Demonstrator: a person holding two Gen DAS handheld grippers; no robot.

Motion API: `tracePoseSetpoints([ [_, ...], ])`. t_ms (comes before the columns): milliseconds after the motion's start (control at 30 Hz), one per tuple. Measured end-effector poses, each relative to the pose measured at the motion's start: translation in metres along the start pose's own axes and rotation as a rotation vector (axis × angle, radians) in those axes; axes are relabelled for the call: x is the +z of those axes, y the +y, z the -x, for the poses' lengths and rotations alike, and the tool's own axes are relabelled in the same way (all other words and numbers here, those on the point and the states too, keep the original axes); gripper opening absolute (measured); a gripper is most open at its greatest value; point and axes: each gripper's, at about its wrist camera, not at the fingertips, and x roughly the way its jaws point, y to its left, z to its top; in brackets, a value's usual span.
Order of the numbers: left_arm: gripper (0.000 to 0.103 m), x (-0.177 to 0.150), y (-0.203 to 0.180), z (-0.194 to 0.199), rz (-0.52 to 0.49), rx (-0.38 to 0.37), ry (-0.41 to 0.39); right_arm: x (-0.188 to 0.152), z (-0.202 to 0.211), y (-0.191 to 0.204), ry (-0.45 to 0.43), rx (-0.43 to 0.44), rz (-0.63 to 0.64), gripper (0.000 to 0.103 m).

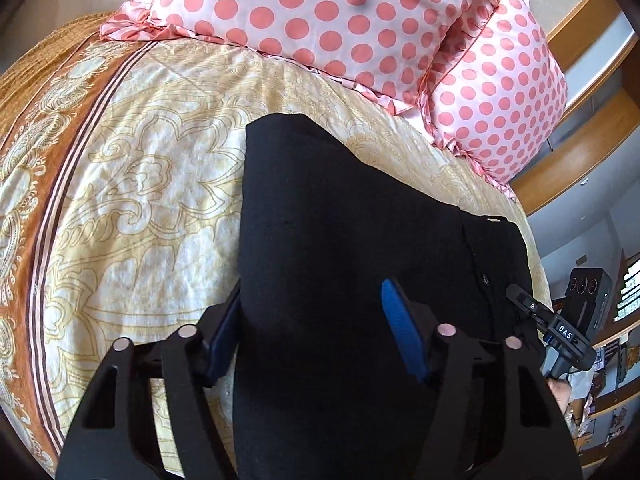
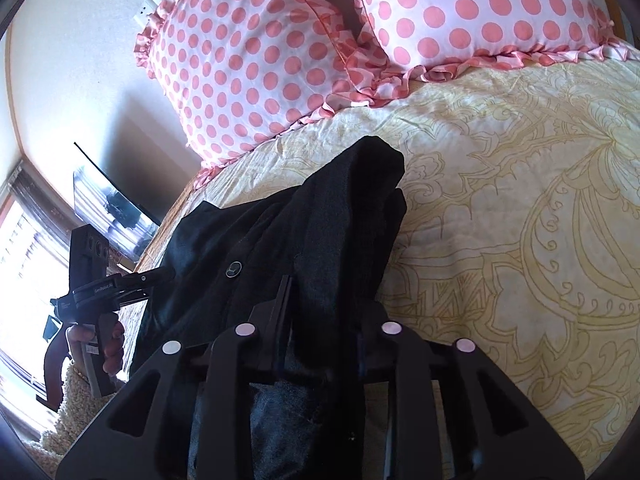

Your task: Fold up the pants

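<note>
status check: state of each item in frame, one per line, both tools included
pants: black, partly folded, lying on the bed, one bunched end lifted.
left tool: jaws apart, straddling the pants, blue pads not visibly pressing.
right tool: closed on a bunch of the pants fabric.
bedspread: spread flat, lightly wrinkled.
pillows: two, polka-dot, at the head of the bed, overlapping.

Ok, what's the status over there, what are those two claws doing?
Left gripper open, astride the black pants. Right gripper shut on them, cloth bunched. They lie on the bedspread; spotted pillows beyond, not touching.
</note>
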Motion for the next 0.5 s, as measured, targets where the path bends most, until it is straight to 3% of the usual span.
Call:
tracePoseSetpoints([
  [67,0.045,0.000,0.001,0.001,-0.004,0.029,-0.012,0.000,-0.007,-0.006,0.022,-0.004,-0.029,0.035],
  [100,0.035,-0.001,0.001,0.003,-0.010,0.035,-0.023,0.000,-0.007,-0.007,0.020,0.010,-0.039,0.034],
  [200,0.018,-0.003,-0.004,0.011,-0.041,0.023,-0.056,0.001,-0.001,-0.003,-0.003,0.038,-0.041,0.021],
  [500,0.013,0.016,-0.032,0.034,-0.102,-0.015,-0.191,0.029,0.010,0.001,-0.080,0.121,-0.053,0.016],
])
